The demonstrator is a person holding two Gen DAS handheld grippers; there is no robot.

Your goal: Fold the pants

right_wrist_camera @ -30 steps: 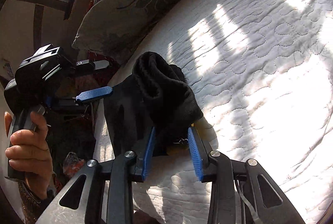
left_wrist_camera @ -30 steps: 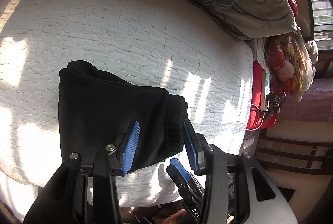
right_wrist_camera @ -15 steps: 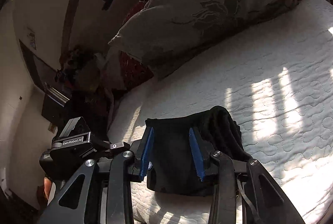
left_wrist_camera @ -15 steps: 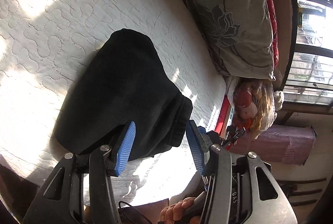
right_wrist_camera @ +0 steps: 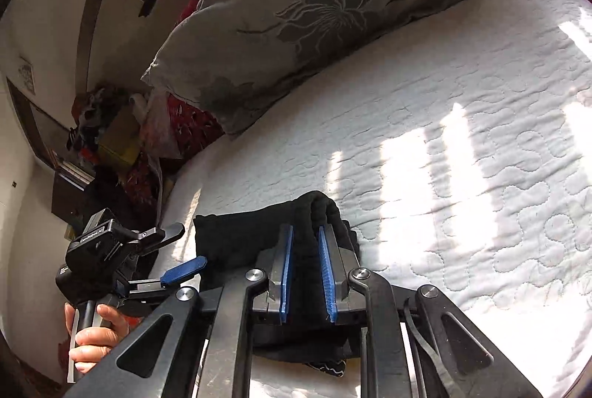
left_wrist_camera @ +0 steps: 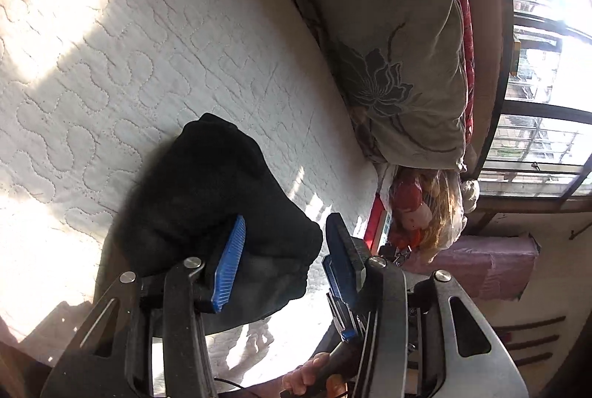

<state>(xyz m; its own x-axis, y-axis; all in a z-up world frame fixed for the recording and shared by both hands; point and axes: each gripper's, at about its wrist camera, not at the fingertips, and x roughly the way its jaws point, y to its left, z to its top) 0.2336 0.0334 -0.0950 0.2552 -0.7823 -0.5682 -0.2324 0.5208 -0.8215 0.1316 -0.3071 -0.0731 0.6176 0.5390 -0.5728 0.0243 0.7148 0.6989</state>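
The black pants (left_wrist_camera: 207, 198) lie in a folded bundle near the edge of the white quilted mattress (left_wrist_camera: 111, 65). My left gripper (left_wrist_camera: 285, 253) is open, its blue fingers wide apart around the bundle's near corner, not clamping it. In the right wrist view the pants (right_wrist_camera: 240, 239) lie just ahead. My right gripper (right_wrist_camera: 305, 272) has closed to a narrow gap on a thick fold of the black cloth. The left gripper (right_wrist_camera: 162, 257) shows there at the left, open, held by a hand.
A large grey floral pillow (left_wrist_camera: 388, 39) lies along the far side of the mattress, also in the right wrist view (right_wrist_camera: 314, 9). Bags and clutter (left_wrist_camera: 425, 213) sit beyond the mattress end. A window (left_wrist_camera: 547, 65) is at the right.
My right gripper has narrowed from wide open to clamped on the pants' fold. Both cameras have swung round. The left gripper stays open beside the bundle.
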